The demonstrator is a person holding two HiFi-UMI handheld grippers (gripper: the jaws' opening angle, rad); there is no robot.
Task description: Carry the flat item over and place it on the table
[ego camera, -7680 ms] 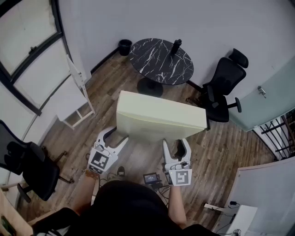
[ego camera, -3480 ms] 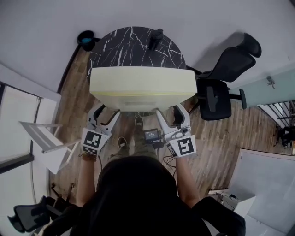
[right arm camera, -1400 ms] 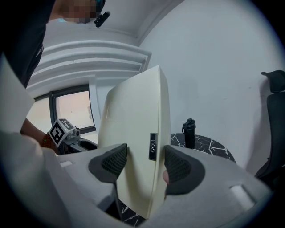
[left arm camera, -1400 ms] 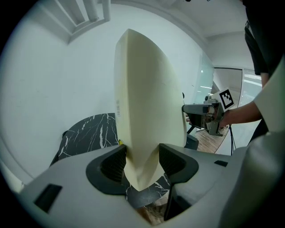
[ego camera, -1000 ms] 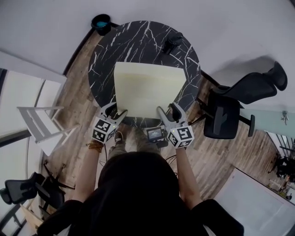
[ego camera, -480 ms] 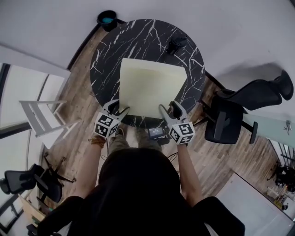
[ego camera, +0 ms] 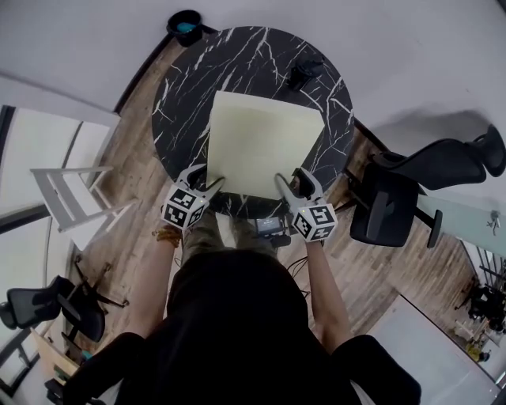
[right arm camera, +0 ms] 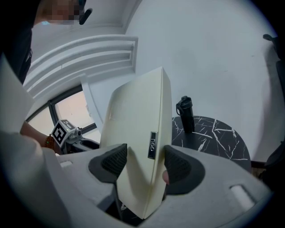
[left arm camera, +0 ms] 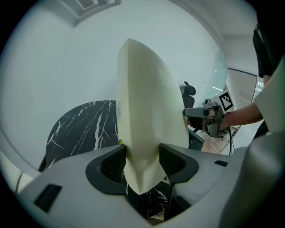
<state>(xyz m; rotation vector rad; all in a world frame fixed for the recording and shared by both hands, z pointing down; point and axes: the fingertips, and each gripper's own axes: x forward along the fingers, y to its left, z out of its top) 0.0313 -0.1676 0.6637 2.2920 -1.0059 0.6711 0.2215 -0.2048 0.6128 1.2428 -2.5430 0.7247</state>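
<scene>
The wooden floor (ego camera: 138, 142) fills the room from the upper left of the head view down to the lower right. On it stands a round black surface (ego camera: 182, 87) veined with white, taking up the upper middle of the frame.

Over that surface lies the flat item (ego camera: 265, 146), a thick cream-coloured slab. It covers the middle and right of the tabletop, with its near edge reaching the rim closest to the person. From here I cannot tell whether its underside touches the surface or sits just above it.

A black office chair (ego camera: 395, 206) stands at the right of the frame, near the surface. A white frame chair (ego camera: 67, 198) is at the left, and another dark office chair (ego camera: 39, 304) sits in the lower left corner.

The left gripper (ego camera: 205, 178) pinches the slab's near left corner. In the left gripper view its jaws (left arm camera: 142, 164) press both faces of the flat item (left arm camera: 147, 116), which squashes in a little between the pads. The right gripper (ego camera: 292, 178) clamps the near right corner. In the right gripper view it (right arm camera: 144, 167) holds the flat item (right arm camera: 138, 133) the same way, jaws tight against both faces.

A dark bottle (ego camera: 300, 75) stands upright on the surface near its far right rim, just beyond the slab's far corner. A small black bin (ego camera: 184, 24) with something teal inside sits on the floor in the upper left of the frame, by the wall. A narrow label (right arm camera: 152, 145) runs along the slab's edge beside the right gripper's pad.
</scene>
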